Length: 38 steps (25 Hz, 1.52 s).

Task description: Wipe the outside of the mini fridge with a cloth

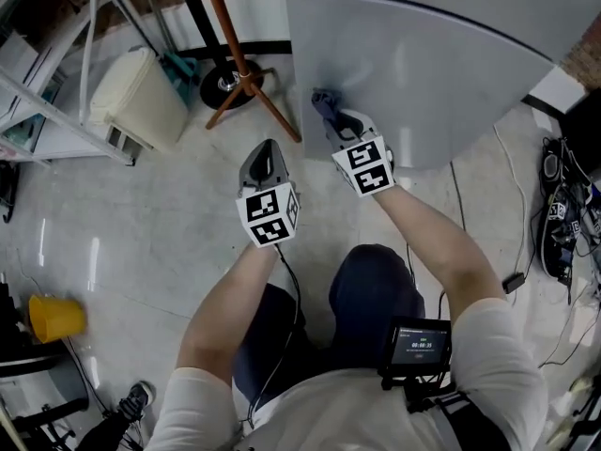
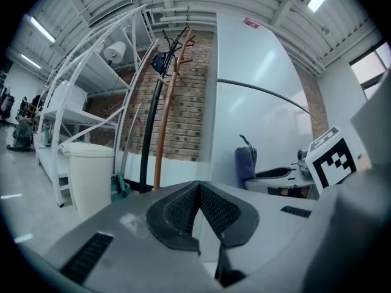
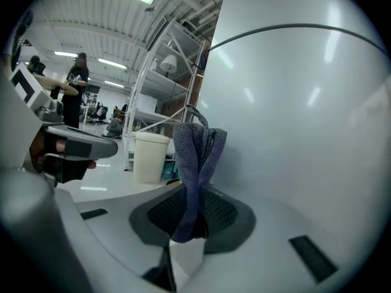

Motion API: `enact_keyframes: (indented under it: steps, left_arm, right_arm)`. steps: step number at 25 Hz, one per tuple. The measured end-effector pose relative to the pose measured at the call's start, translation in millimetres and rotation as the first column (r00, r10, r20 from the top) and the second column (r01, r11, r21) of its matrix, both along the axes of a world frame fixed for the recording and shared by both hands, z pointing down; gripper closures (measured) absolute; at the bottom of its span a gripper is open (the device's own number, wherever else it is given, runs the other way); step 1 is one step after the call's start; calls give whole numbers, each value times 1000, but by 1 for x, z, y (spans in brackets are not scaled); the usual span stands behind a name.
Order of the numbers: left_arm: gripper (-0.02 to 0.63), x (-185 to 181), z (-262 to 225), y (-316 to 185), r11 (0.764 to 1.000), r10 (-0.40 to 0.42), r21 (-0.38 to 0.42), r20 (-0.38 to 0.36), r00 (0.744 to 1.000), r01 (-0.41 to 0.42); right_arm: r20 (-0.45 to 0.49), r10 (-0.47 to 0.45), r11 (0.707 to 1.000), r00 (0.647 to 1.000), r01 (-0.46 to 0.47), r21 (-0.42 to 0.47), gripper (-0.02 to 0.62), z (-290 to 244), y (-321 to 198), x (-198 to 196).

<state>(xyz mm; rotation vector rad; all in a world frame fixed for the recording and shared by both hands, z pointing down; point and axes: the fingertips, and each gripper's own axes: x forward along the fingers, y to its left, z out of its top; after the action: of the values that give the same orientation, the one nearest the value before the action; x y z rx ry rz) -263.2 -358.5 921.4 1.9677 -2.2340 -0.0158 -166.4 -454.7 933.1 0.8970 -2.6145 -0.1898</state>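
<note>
The white mini fridge fills the upper right of the head view, its door seam curving across it. My right gripper is shut on a blue-grey cloth whose bunched end sits at the fridge's lower left front. In the right gripper view the cloth stands up from the jaws right beside the fridge wall. My left gripper hangs to the left of the fridge, shut with nothing in it. The left gripper view shows the fridge ahead and the cloth at its right.
A wooden coat stand with splayed legs rises just left of the fridge. A cream waste bin and a white metal shelf frame stand further left. Cables lie on the floor at the right; a yellow object sits lower left.
</note>
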Motion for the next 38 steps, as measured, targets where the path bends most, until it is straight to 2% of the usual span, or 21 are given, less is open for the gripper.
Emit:
enact_keyframes:
  steps: [7,11,15,21,26,33,38]
  left_arm:
    - [603,78,-14,-43,989,133,64,58,989,-137]
    - [603,111,-46,-55,978,190,74,83,978,-196]
    - [603,128,-94,-60,971,225,65,67,972,-230]
    - [603,134,-183,-61,971,233,43,31,972,-234]
    - [603,140,-261,-43,974,227,12,11,974,-228]
    - [603,147,-388,-12,975,221,-20,1,975,-221]
    - [603,152,-486,6,979,204,-18,4,979,-204]
  right_arm:
    - [28,67,995,997,-69,76,522,-26,-13,85]
    - [45,104,993,994,-107,58,523,-52,-16,119]
    - [52,133,990,990,-135,32,523,-96,-6,151]
    - [88,232,972,969,-229,-43,522,-182,-7,199]
    - [115,310,949,944,-299,-99,522,-263,2,237]
    - [130,323,944,937,-310,-110,522,-409,26,259]
    - [155,321,947,934,-311,-86,522,-518,43,275]
